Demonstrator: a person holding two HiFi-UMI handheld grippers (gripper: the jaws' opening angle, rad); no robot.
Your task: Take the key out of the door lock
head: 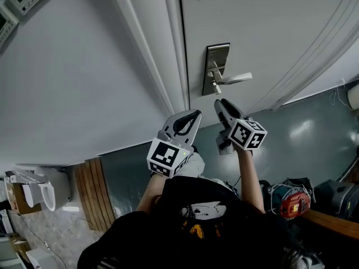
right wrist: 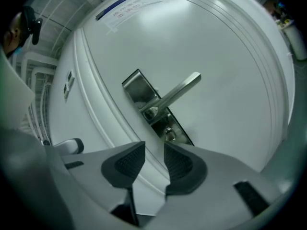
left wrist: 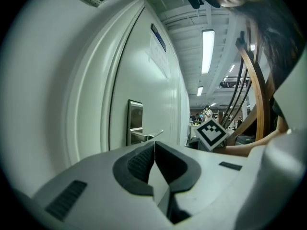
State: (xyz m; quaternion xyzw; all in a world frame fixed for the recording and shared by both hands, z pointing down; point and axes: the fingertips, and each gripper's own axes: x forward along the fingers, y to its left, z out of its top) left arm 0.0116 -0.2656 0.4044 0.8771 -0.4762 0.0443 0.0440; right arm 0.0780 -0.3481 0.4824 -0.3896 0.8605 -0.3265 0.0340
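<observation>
The key (right wrist: 169,134) sat in the lock plate (right wrist: 136,87) under the handle (right wrist: 180,91), not yet gripped, so all was left to do: the right gripper (right wrist: 153,151) stood spread and empty near it, and the left gripper (left wrist: 154,150) was pressed together on nothing.

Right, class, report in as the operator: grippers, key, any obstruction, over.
Left gripper shut, empty. Right gripper open, short of the key. Key sits in the lock plate under the lever handle. Path clear.
</observation>
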